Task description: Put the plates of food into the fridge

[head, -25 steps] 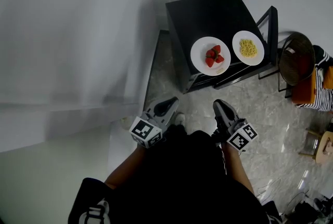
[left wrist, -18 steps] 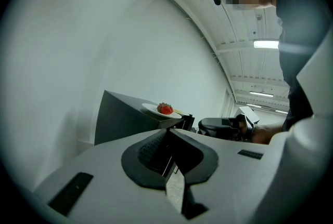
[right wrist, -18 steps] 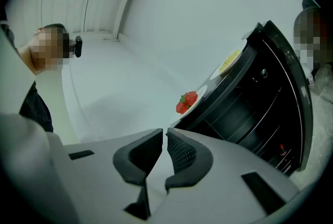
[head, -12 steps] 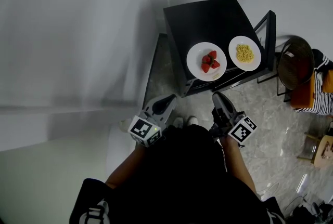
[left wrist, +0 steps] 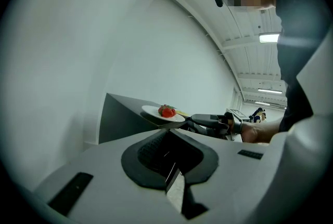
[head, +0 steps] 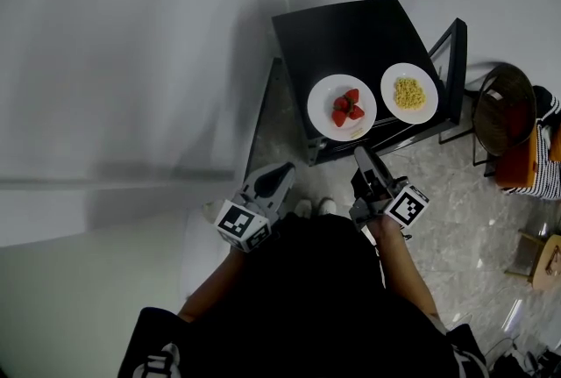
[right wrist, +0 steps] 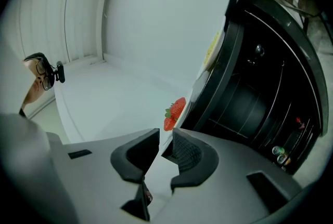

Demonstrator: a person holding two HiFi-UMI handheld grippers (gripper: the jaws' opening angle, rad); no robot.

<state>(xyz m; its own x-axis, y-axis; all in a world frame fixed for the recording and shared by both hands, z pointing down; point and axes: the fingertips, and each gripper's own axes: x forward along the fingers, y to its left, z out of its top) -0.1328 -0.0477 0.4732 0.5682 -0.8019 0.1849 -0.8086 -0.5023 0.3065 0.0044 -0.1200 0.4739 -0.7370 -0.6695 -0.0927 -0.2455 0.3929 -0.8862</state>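
White wall (head: 131,43) fills the left and top of the head view. Pale marbled floor (head: 447,183) at lower right.

Black tabletop (head: 342,30) stands against the wall, with a dark frame below it. Both plates sit side by side at its near edge, apart from each other.

Strawberry plate (head: 320,100): white, on the left, nearer the tabletop's front edge.

Second plate (head: 427,109): white, on the right, near the right-hand corner.

Left claw (head: 285,167): low over the floor, short of the tabletop, pads pressed together, nothing in them.

Right claw (head: 359,153): tip just beside the strawberry plate's near rim. Jaws opening, a narrow gap between the pads; the rim lies in line with that gap, not pinched.

Strawberries (head: 345,109): small red cluster at the plate's middle.

Yellow food (head: 408,92): small heap, kind unclear.
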